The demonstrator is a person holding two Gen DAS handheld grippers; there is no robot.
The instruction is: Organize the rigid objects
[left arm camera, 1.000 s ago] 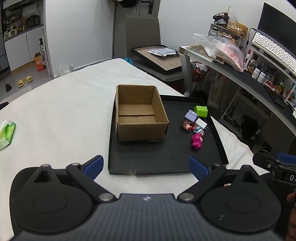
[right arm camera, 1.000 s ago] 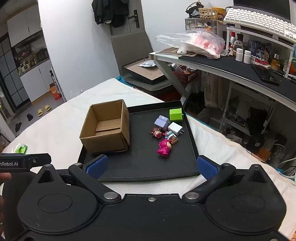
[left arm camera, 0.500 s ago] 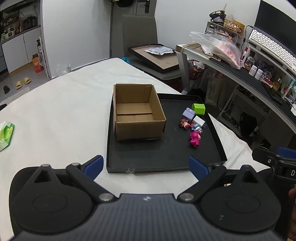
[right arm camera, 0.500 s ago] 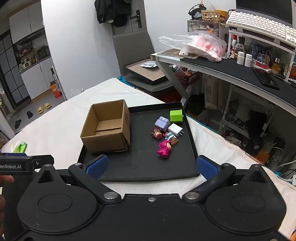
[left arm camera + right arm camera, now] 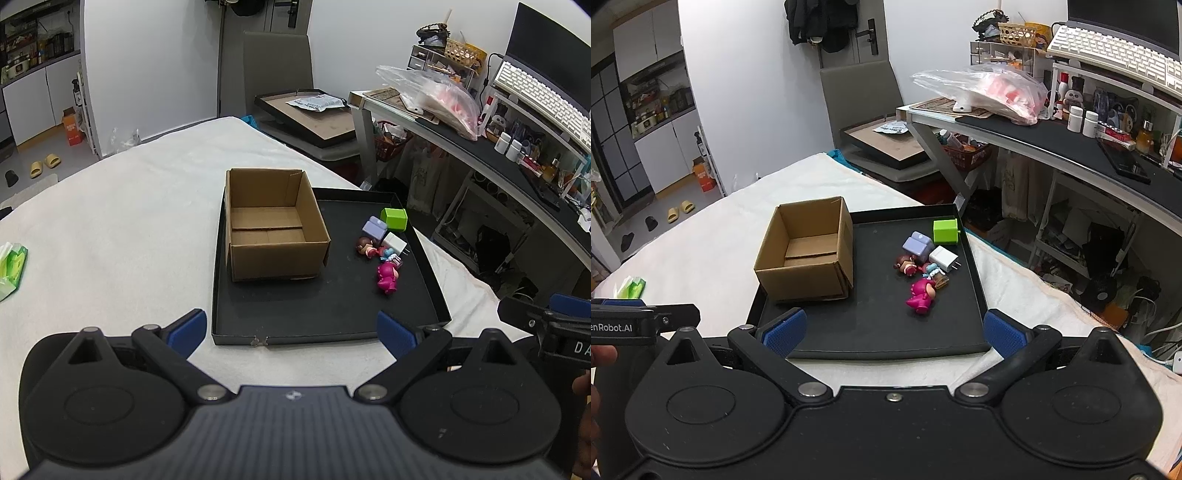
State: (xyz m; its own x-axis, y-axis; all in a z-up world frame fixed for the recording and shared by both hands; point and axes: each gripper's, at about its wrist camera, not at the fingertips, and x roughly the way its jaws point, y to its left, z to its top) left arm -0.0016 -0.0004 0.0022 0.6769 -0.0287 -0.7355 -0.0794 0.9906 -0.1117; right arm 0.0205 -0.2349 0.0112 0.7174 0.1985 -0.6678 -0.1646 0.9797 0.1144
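both grippers edged closer – left gripper [image 5: 290, 332], right gripper [image 5: 892, 332] spread

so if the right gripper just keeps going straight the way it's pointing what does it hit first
Probably the near rim of the black tray, then its bare floor. The right gripper is open, centred on the tray, with the pink figure next on that line. The cardboard box sits left of it. Depth is unclear.

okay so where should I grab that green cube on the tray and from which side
Take the green cube across its two flat side faces, coming down from above with the right hand-held gripper, which is open. The cube sits at the tray's far right corner, close to the rim, with the purple block near its other side, so a low sideways approach looks crowded. The top is clear.
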